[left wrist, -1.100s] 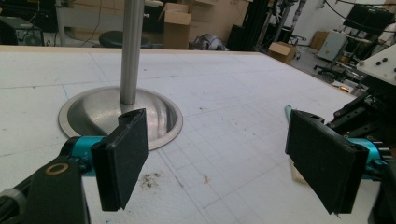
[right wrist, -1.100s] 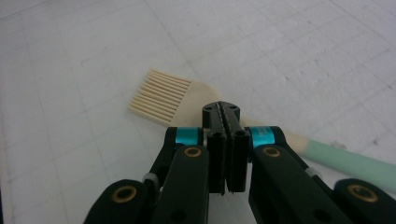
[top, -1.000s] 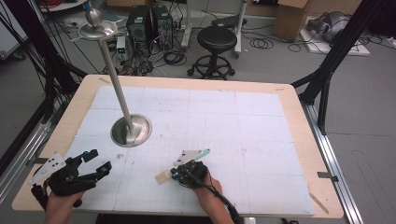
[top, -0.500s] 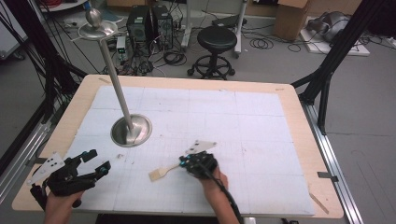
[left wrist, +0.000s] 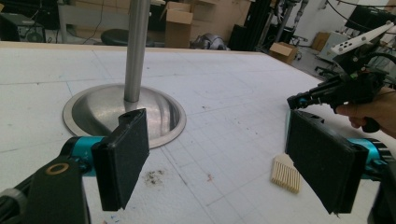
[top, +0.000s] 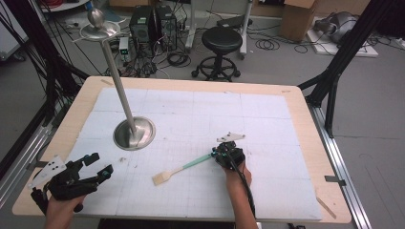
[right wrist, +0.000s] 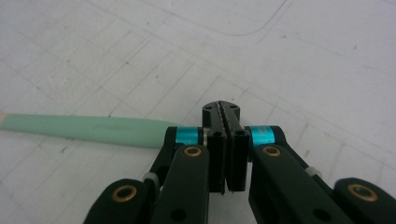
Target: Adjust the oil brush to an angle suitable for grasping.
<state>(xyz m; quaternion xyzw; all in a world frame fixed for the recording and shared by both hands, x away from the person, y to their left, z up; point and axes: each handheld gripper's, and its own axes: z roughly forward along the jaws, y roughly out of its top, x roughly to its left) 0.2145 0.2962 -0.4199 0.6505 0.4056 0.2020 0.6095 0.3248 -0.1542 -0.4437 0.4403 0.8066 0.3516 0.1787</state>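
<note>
A brush with a mint-green handle (top: 193,163) and tan bristles (top: 160,179) lies flat on the white mat, pointing from lower left to upper right. My right gripper (top: 216,155) is at the handle's far end, jaws shut tight on each other with nothing between them. In the right gripper view, the handle (right wrist: 84,126) runs in from the left and vanishes behind the left finger of that gripper (right wrist: 222,110); contact cannot be told. My left gripper (top: 100,164) rests at the near left, jaws wide open and empty (left wrist: 217,140); past them lie the bristles (left wrist: 286,174).
A tall metal stand with a round dished base (top: 134,132) rises at the mid-left of the mat, its pole leaning to a small tray and ball (top: 99,27). The wooden table edge (top: 305,102) frames the mat. A stool and cables lie beyond the far side.
My right gripper has slid to the right and away, along the handle from near the bristles to its end. The brush has stayed in place. The left hand has not moved.
</note>
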